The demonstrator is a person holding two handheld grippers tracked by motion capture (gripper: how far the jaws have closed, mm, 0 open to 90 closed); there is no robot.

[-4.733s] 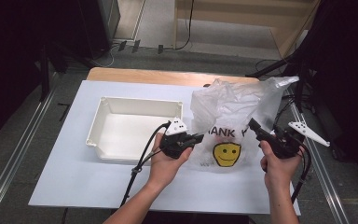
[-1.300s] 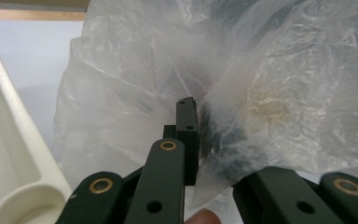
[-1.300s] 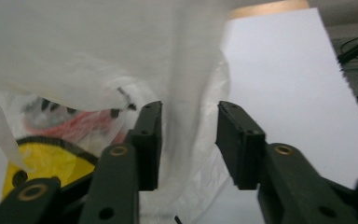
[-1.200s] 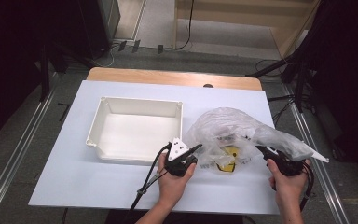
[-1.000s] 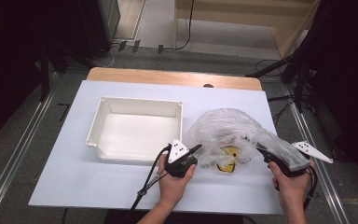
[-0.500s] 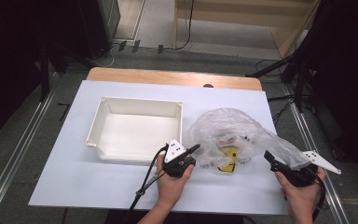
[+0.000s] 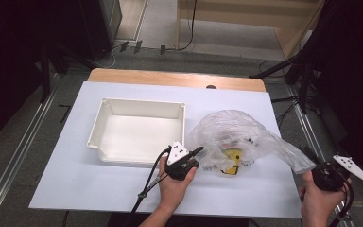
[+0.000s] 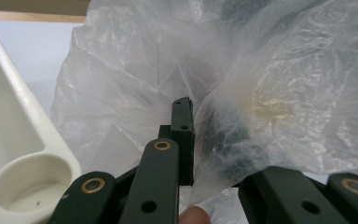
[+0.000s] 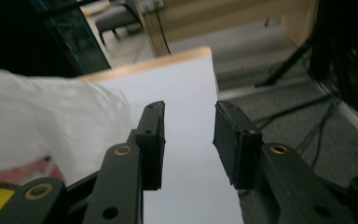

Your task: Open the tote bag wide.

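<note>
Now our left gripper [image 7: 194, 152] pinches the bag [image 7: 238, 139] lying at its two o'clock, while our right gripper [image 9: 189, 135] gapes empty.

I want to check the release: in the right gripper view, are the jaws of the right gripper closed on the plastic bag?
No. The right gripper has its jaws apart with bare table between them, and the plastic bag lies beside them.

high view looks down over the white bench [image 7: 123, 198]; each tool camera sits low and close, all three sharing the plastic bag [image 7: 238, 139].
</note>
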